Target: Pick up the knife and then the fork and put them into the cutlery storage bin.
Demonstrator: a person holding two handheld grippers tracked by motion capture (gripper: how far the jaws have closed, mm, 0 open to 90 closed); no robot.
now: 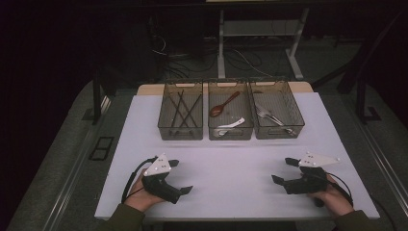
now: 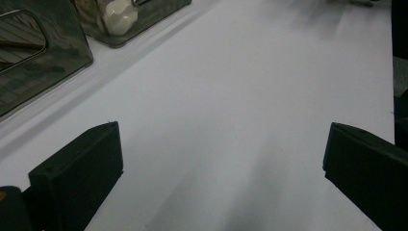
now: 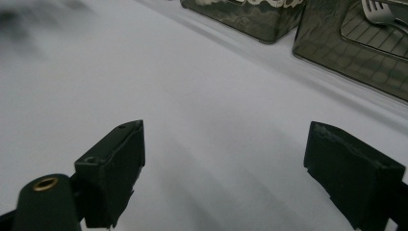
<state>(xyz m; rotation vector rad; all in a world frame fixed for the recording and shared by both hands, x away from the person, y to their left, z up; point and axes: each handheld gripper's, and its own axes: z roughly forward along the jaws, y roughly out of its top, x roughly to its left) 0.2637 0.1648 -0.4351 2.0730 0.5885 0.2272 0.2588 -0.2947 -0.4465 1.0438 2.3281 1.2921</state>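
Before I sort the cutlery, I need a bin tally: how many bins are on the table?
3, side by side along the table's far edge: left bin with dark sticks, middle bin with spoons, right bin with forks.

3 clear bins (image 1: 230,86) in a row. Left bin: about 4 dark chopsticks (image 1: 182,109), count uncertain. Middle: 1 wooden spoon (image 1: 222,106), 1 white spoon (image 1: 231,124). Right: 2 metal forks (image 1: 267,114). 2 grippers (image 1: 180,176).

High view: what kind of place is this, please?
Probably a lab or workshop set up for recording: a white table with three clear bins of sorted cutlery, loose cables on the floor, and a hand-held gripper in each hand.
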